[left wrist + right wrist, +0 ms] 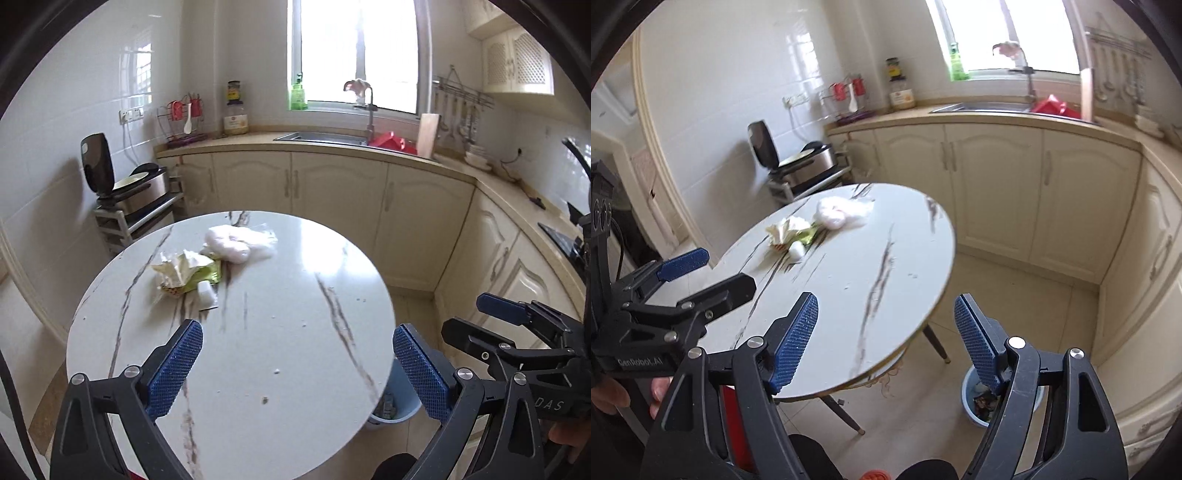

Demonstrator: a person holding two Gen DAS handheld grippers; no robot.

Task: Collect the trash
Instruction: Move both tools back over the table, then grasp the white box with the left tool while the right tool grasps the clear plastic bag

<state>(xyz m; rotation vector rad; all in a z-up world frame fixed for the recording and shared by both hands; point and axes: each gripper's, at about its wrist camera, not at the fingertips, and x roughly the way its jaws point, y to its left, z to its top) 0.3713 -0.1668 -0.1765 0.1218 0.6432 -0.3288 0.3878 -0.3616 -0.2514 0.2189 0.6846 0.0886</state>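
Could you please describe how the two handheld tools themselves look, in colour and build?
Both match: the left tool and right tool have black angular frames with silver bolts and blue cross-hatched finger pads. White lettering marks the bodies, and a black cable rises behind the right tool.

White-tiled kitchen: cream cabinets (pixel 332 192) at 12 o'clock, bright window (pixel 354 51) above the sink (pixel 321 137), beige floor (pixel 1015 295).

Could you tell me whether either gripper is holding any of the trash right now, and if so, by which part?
Nothing is held. The left gripper and right gripper are both open and empty above the table.
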